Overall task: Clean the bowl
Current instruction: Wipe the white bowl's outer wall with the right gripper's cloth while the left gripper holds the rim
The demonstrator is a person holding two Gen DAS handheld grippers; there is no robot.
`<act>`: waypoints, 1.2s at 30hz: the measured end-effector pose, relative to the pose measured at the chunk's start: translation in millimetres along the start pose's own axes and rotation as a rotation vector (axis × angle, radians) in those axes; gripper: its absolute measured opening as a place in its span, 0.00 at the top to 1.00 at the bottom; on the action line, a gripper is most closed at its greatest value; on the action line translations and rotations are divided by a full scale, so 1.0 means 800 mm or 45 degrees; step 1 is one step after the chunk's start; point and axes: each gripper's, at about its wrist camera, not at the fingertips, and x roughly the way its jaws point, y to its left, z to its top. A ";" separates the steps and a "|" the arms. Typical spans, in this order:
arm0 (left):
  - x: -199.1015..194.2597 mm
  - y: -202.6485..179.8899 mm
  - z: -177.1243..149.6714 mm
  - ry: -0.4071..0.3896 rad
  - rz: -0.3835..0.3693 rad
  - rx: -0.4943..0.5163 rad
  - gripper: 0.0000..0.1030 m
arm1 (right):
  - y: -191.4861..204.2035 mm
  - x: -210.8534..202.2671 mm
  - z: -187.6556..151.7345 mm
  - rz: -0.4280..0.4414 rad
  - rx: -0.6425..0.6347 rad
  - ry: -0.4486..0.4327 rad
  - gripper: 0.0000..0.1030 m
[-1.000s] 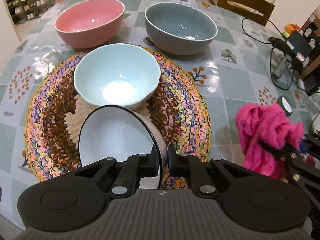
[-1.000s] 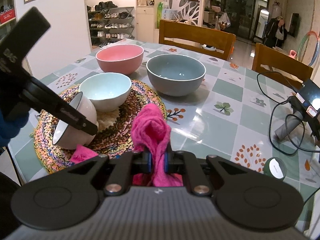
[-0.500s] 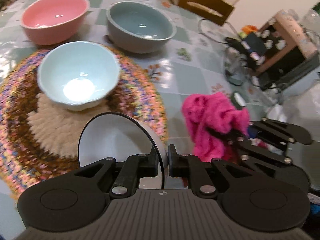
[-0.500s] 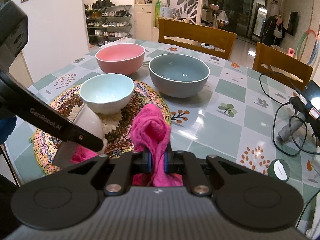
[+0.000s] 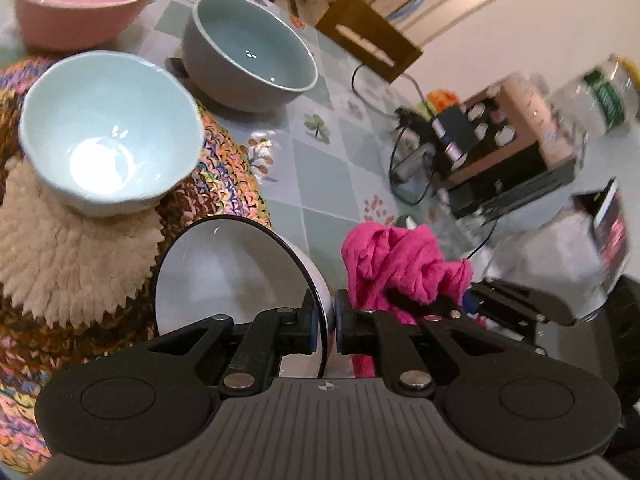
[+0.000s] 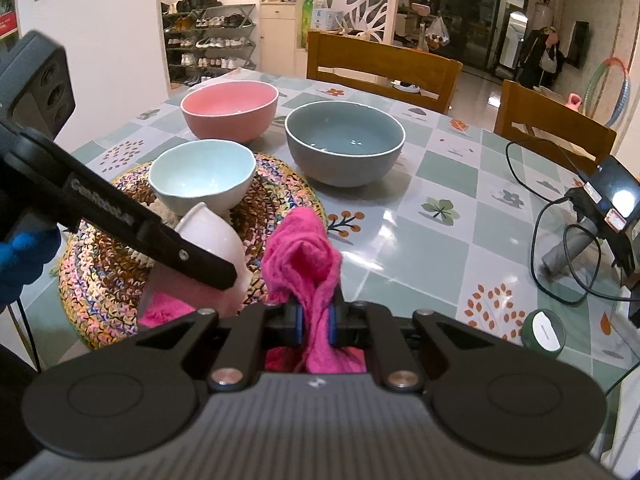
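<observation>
Left gripper (image 5: 323, 330) is clamped on the rim of the white black-rimmed bowl (image 5: 236, 268), holding it tipped on edge over the near edge of the braided mat (image 6: 280, 184), just in front of the pale blue bowl (image 6: 202, 174). Right gripper (image 6: 317, 326) is pinched tight on the magenta cloth (image 6: 304, 248). The cloth sits just right of the bowl, beside its outer wall; the bowl's mouth faces away to the left, so the cloth would likely have to come round the rim to reach inside.

Checked table (image 6: 436, 216) (bowls, braided mat (image 6: 288, 192))
</observation>
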 end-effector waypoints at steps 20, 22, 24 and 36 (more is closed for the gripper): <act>-0.074 0.072 0.000 0.152 -0.238 0.020 0.74 | 0.072 -0.009 0.049 0.159 -0.056 0.031 0.89; -0.077 0.076 0.001 0.176 -0.250 0.032 0.74 | 0.084 -0.012 0.057 0.188 -0.071 0.034 0.89; -0.079 0.076 0.001 0.210 -0.256 0.062 0.73 | 0.095 -0.012 0.063 0.204 -0.102 0.047 0.89; -0.084 0.068 -0.003 0.306 -0.243 0.225 0.75 | 0.124 0.007 0.072 0.234 -0.243 0.106 0.86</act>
